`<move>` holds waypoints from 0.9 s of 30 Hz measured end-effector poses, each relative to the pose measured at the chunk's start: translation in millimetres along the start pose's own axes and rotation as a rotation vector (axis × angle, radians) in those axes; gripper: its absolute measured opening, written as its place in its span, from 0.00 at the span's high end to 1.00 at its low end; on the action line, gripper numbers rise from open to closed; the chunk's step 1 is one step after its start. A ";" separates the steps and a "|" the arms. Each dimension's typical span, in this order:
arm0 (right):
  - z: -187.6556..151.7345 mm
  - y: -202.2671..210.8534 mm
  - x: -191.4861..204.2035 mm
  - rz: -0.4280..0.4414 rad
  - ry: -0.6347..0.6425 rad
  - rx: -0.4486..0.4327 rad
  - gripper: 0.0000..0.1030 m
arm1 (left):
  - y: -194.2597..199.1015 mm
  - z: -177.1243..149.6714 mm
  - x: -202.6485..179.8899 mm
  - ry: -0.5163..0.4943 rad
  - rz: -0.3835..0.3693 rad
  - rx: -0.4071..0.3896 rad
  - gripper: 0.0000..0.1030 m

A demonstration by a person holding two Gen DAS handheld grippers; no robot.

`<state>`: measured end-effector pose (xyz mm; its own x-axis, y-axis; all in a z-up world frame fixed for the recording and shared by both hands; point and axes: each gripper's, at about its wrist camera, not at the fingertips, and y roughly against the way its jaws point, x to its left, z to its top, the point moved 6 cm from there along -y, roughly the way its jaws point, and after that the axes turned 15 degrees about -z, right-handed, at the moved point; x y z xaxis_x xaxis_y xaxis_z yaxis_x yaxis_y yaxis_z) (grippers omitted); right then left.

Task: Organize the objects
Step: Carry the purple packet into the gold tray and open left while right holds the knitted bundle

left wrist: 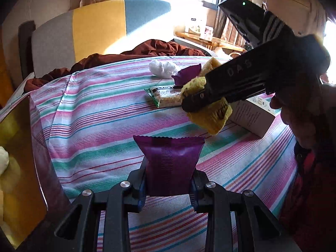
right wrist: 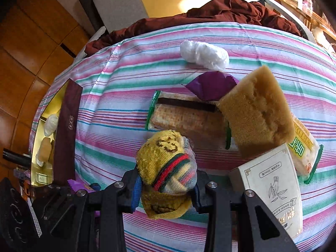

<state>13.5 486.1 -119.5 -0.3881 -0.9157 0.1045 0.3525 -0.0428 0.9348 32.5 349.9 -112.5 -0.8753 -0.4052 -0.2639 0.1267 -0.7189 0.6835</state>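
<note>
My left gripper (left wrist: 169, 185) is shut on a purple snack packet (left wrist: 170, 163), held upright above the striped cloth. My right gripper (right wrist: 166, 189) is shut on a yellow knitted sock bundle (right wrist: 168, 168) with red and green stripes; in the left wrist view the right gripper (left wrist: 189, 103) holds the sock bundle (left wrist: 212, 115) at the right, above the table. On the table lie a cracker pack (right wrist: 184, 117), a second purple packet (right wrist: 210, 85), a brown sponge (right wrist: 258, 113), a white plastic wad (right wrist: 204, 51) and a white carton (right wrist: 273, 191).
A gold-lined open box (right wrist: 50, 138) with a dark maroon wall stands at the table's left edge, holding pale items; it also shows in the left wrist view (left wrist: 19, 147). Another cracker pack (right wrist: 304, 147) lies at the right. A dark red cloth (right wrist: 220, 12) and sofa lie beyond.
</note>
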 end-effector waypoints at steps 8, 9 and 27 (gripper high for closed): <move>-3.9 -7.8 -6.8 -0.042 0.000 0.043 0.64 | 31.7 15.9 -5.3 0.000 0.035 -0.027 0.69; -4.0 -8.9 -7.9 -0.049 0.000 0.048 0.64 | 36.6 17.0 -4.4 0.002 0.039 -0.032 0.69; -2.9 -8.0 -5.9 -0.112 0.043 0.030 0.64 | 109.6 18.5 69.3 0.169 0.189 -0.119 0.68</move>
<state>15.4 490.7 -128.5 -0.3868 -0.9220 -0.0154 0.2831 -0.1346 0.9496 -22.9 253.5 -43.2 -0.7422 -0.6194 -0.2558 0.3430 -0.6790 0.6491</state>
